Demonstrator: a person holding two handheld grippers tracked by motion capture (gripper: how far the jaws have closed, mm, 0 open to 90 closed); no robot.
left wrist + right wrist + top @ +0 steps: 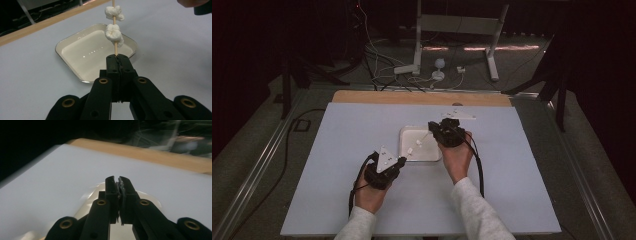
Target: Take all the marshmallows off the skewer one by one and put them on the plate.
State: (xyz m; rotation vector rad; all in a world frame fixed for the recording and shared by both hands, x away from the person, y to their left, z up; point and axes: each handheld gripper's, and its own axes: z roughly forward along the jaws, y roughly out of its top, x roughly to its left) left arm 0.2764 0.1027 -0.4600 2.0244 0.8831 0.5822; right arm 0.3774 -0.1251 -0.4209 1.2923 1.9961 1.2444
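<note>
My left gripper (117,57) is shut on the lower end of a thin wooden skewer (115,48). Two white marshmallows (114,33) are threaded on it, one above the other. The skewer rises over a shallow white tray (75,53). In the high view the left gripper (402,160) sits at the tray's (428,157) near-left corner, and the skewer (422,141) slants up and right toward my right gripper (431,125). My right gripper (118,178) has its jaws together above the tray (150,196), with nothing seen between them.
The tray rests mid-table on a pale sheet (337,165), with a wooden table edge (422,97) at the far side. Beyond it on the floor are white stand legs (417,65) and cables (382,75). Bare sheet lies on both sides of the tray.
</note>
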